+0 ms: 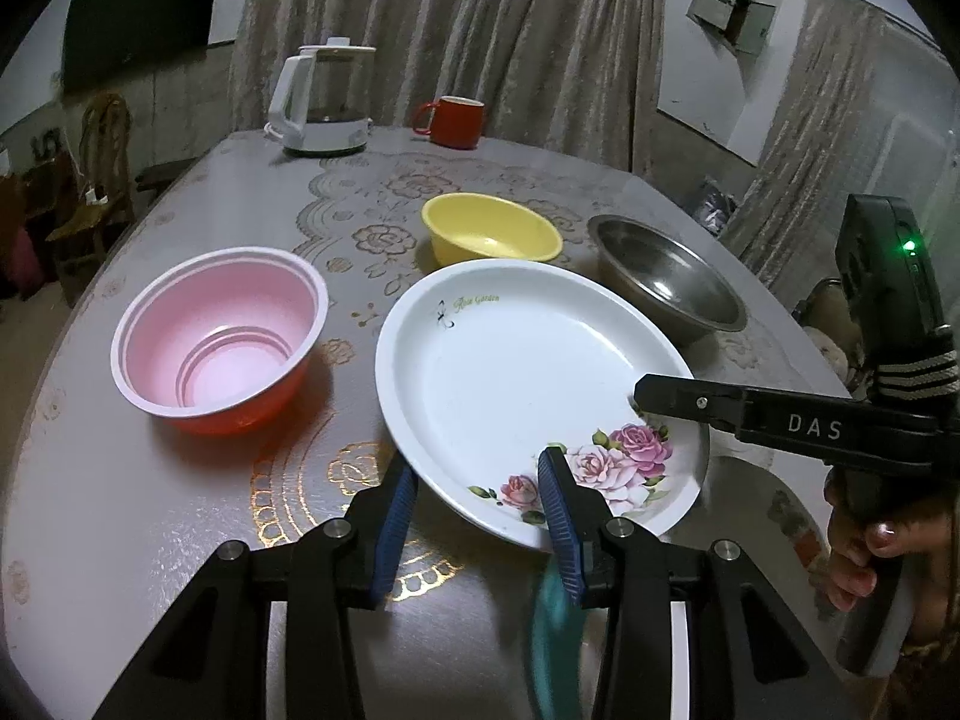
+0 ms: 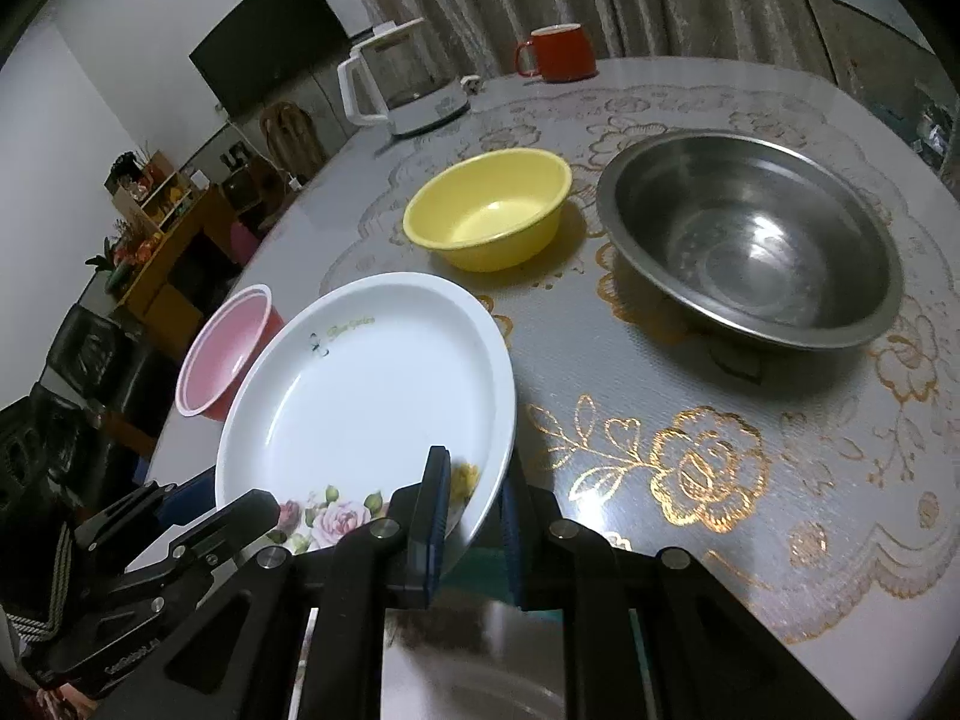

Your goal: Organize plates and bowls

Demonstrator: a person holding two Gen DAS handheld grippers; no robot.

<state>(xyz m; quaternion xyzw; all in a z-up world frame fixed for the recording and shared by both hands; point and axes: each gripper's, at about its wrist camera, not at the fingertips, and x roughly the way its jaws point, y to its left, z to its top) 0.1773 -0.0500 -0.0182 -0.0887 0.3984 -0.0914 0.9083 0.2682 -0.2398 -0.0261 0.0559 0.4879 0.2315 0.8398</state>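
A white plate [image 1: 510, 378] [image 2: 360, 396] with pink roses painted on it hangs tilted just above the table, held from two sides. My left gripper [image 1: 477, 516] [image 2: 210, 498] straddles its near rim, one blue pad outside the edge and one over the roses. My right gripper [image 2: 471, 510] [image 1: 639, 399] is shut on the rim to the right. A pink-lined red bowl [image 1: 222, 330] [image 2: 225, 342] stands to the left. Behind the plate stand a yellow bowl [image 1: 492, 234] [image 2: 486, 210] and a steel bowl [image 1: 666, 282] [image 2: 750, 240].
A white kettle [image 1: 324, 102] [image 2: 408, 90] and a red mug [image 1: 456, 120] [image 2: 558, 51] stand at the far edge of the round, gold-patterned table [image 1: 180, 510] [image 2: 780, 480]. Something teal and blurred [image 1: 555, 630] shows under the plate's near rim. A person's hand [image 1: 864, 552] holds the right gripper.
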